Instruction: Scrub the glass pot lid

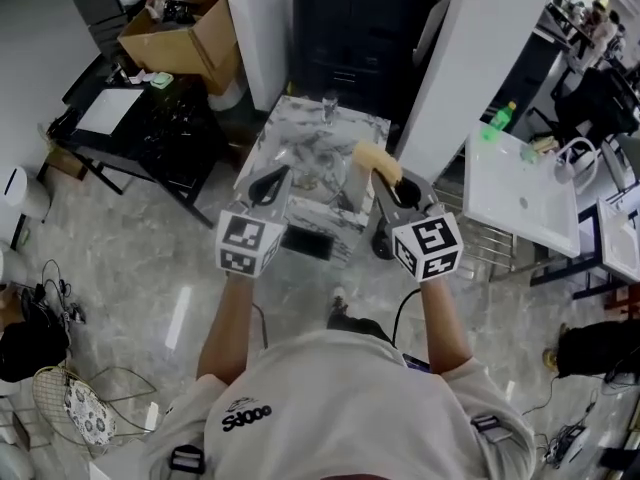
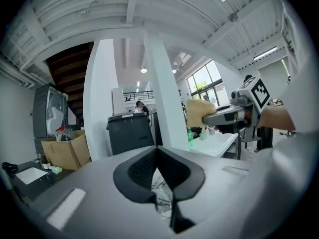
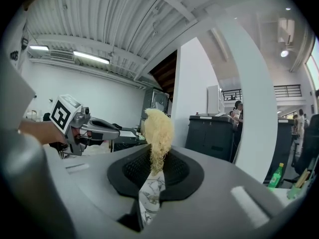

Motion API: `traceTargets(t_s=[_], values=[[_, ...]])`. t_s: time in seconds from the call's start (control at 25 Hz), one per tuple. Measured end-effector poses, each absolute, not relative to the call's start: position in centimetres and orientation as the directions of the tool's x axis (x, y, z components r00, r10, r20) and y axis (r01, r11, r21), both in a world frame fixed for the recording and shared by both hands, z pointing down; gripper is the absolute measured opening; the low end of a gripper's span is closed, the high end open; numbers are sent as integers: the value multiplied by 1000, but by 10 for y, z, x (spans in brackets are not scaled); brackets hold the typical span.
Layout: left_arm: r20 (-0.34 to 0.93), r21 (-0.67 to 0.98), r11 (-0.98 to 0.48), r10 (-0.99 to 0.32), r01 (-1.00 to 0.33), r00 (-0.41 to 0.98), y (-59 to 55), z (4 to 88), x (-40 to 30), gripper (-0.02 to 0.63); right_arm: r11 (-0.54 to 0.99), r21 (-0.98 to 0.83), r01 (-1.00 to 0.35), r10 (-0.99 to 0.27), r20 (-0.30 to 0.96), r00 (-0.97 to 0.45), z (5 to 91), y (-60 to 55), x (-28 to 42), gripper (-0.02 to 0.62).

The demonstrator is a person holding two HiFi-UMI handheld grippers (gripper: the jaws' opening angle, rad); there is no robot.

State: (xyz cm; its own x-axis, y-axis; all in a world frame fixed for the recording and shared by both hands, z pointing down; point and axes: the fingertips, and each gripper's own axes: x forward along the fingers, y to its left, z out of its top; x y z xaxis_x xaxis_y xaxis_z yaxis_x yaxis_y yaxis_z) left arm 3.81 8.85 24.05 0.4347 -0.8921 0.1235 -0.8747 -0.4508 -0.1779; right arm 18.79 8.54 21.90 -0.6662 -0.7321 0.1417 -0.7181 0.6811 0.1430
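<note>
Two hand-held grippers, both raised above the marble table (image 1: 352, 133). Left gripper (image 1: 268, 186): jaws pressed together, nothing between them. Right gripper (image 1: 388, 180): clenched on a pale yellow fibrous scrubber (image 1: 377, 161) that sticks out past the jaw tips. Glass pot lid (image 1: 329, 110): apparently the clear glass piece at the table's far edge, its outline too faint to confirm. Cardboard box (image 1: 185, 28): beyond the table's far left corner.

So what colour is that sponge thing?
Pale yellow. The sponge shows best in the right gripper view.
</note>
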Motion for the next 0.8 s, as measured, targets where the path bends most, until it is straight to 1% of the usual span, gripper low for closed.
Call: traceTargets(t_s=[0.4,0.8], values=[[135,-155,-414,-908,-897,396,-7,237,52,11,704,136,-697,-710,134,-691,216,-14,204,38],[145,-170,-378,-923,-910,356,-61,241,65,11,750,130,-648,-661,129,-739,225,-74,207,38]])
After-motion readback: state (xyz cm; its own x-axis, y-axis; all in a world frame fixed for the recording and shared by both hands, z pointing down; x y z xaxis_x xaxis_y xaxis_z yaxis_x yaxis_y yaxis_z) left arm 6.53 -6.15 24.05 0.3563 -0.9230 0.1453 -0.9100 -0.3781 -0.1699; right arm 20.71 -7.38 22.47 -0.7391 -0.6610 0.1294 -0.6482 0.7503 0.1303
